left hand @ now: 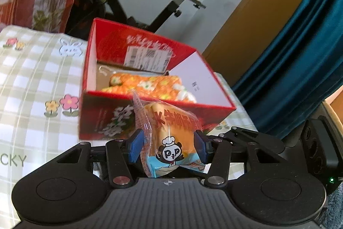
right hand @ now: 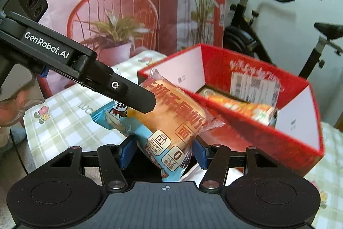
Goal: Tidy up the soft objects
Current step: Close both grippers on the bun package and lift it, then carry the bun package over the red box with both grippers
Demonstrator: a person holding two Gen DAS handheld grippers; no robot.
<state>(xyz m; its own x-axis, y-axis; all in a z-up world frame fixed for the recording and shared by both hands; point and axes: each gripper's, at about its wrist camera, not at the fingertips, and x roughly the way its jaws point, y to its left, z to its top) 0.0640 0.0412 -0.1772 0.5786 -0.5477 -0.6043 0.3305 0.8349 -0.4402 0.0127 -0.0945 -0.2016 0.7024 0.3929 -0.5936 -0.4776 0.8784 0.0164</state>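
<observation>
Fingers of both grippers are closed on the same bread packet (right hand: 169,119), one pair at each end of it. The red box (left hand: 154,119) is the biggest thing here; it stands open on the bed (left hand: 32,83), on the checked cover, and an orange flowered cloth (left hand: 150,85) lies inside on its floor. The box is straight ahead of the left gripper (left hand: 169,147), with its near wall just beyond the packet. From the right gripper (right hand: 165,153) it lies ahead and to the right. The packet is in the air, above the cover and outside the box, not yet over the opening. Its long axis runs from one pair of fingers to the other, roughly along the near wall. I judge that the coming move is forward and over this wall, and that one gripper must let go first; the left one seems the better placed to carry.
</observation>
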